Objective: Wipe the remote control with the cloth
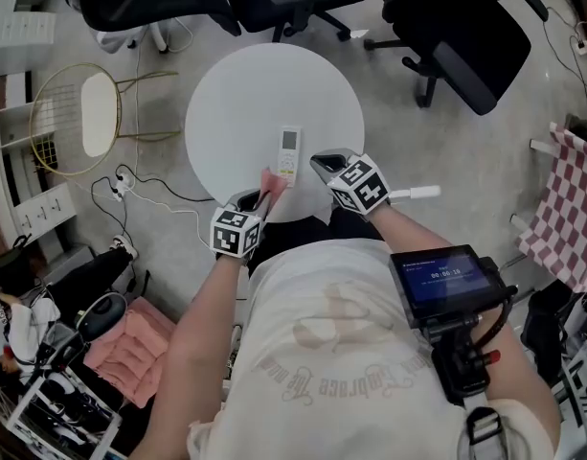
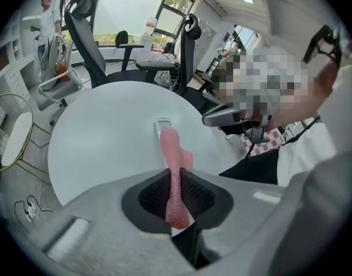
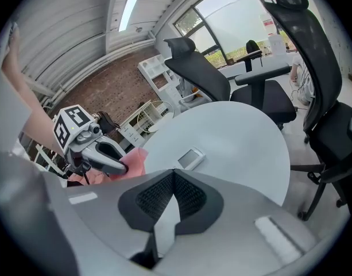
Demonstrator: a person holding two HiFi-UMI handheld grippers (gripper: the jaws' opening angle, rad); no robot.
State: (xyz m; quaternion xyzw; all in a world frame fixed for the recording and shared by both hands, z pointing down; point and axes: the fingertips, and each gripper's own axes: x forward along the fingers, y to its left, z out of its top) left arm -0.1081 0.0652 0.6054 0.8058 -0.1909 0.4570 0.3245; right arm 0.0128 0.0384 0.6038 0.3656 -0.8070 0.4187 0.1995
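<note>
The pink cloth (image 2: 174, 154) is clamped between the closed jaws of the left gripper (image 2: 176, 199), and its free end is seen extending forward out of them. The jaws of the right gripper (image 3: 173, 190) are pressed together with nothing between them. The remote control (image 1: 289, 153) is laid flat on the round white table (image 1: 245, 84), near the edge closest to the person, with its length pointing away from that edge. The cloth's free end is held just beside the remote's near end, on its left; whether it touches cannot be told. The right gripper is held just to the right of that same near end, apart from it.
</note>
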